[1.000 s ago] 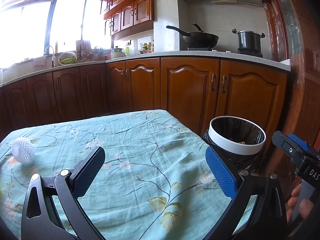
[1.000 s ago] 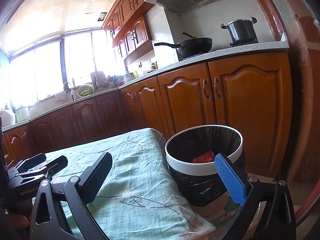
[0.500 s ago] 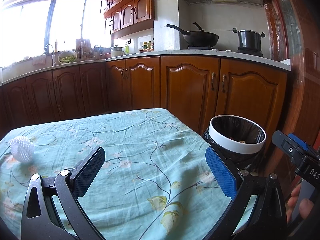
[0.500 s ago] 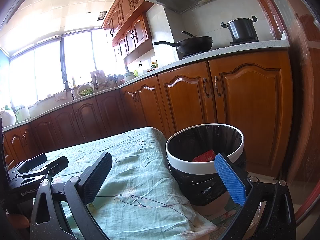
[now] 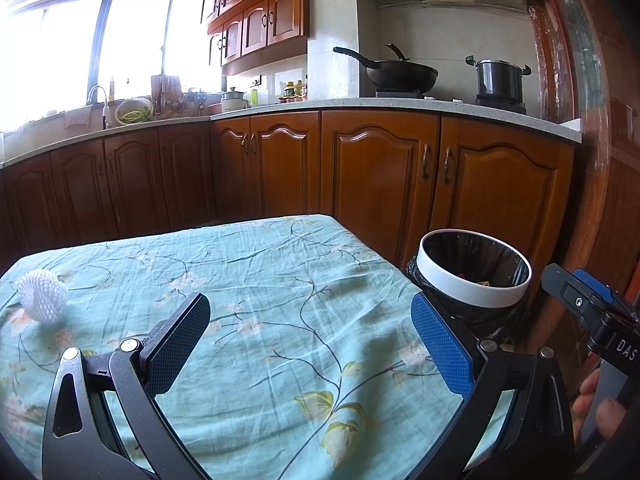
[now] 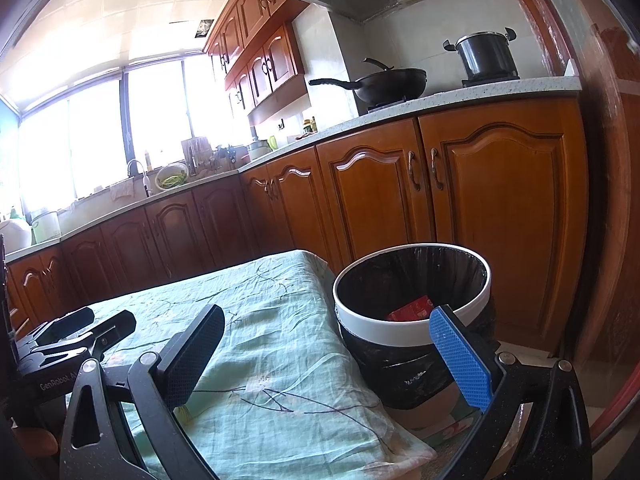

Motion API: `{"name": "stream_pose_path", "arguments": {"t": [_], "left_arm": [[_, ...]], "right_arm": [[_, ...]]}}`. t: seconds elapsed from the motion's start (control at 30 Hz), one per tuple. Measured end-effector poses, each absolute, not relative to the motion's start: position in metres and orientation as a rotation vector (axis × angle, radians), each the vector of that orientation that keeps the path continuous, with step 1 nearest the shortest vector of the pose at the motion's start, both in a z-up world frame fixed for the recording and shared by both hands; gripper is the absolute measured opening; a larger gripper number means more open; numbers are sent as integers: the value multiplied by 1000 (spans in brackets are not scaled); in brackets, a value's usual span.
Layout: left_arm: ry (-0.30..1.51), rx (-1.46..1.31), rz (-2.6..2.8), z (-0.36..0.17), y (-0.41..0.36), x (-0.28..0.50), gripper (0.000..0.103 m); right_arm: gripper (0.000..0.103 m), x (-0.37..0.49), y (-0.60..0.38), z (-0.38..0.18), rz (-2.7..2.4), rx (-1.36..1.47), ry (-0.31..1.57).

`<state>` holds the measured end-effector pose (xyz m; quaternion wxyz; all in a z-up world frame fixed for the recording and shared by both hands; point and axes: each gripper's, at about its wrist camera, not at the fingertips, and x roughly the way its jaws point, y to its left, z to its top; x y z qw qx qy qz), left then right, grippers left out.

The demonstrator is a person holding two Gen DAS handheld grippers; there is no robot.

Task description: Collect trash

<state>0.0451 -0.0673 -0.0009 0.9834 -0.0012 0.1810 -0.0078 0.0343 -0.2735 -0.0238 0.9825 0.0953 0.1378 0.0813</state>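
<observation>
Little has changed over the last second: both claws hang where they were above the table [image 5: 280, 280], and only the views have tipped up a touch, so the floral cloth sits slightly lower than before. That suggests a pause between pickups rather than a move under way. The left claw [image 5: 310, 334] is spread wide with nothing between its pads, and the right claw [image 6: 326, 354] is likewise released and empty, hovering by the table's right edge just above the bin [image 6: 412, 320]. The bin stands on the floor close against that right edge, white-rimmed with a black liner, and a red packet [image 6: 410, 310] already lies inside it, so part of the collecting looks done. What remains on the cloth is a white foam net ball [image 5: 42, 296], sitting alone near the table's far left corner, well apart from both claws and from the bin. It is pale, round and meshed like fruit wrapping; I would judge it light and springy, easy to pinch but apt to roll or squash. The left claw is the nearer one, so reaching across to it seems the likely next step.
</observation>
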Motion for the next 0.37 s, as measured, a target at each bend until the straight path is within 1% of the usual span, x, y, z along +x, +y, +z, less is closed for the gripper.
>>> {"name": "stream_pose_path", "arguments": {"t": [0.37], "left_arm": [[376,-22,-24,-1,-63,47,103]], "right_arm": [[103,41,-273,-24,170,192,299]]}}
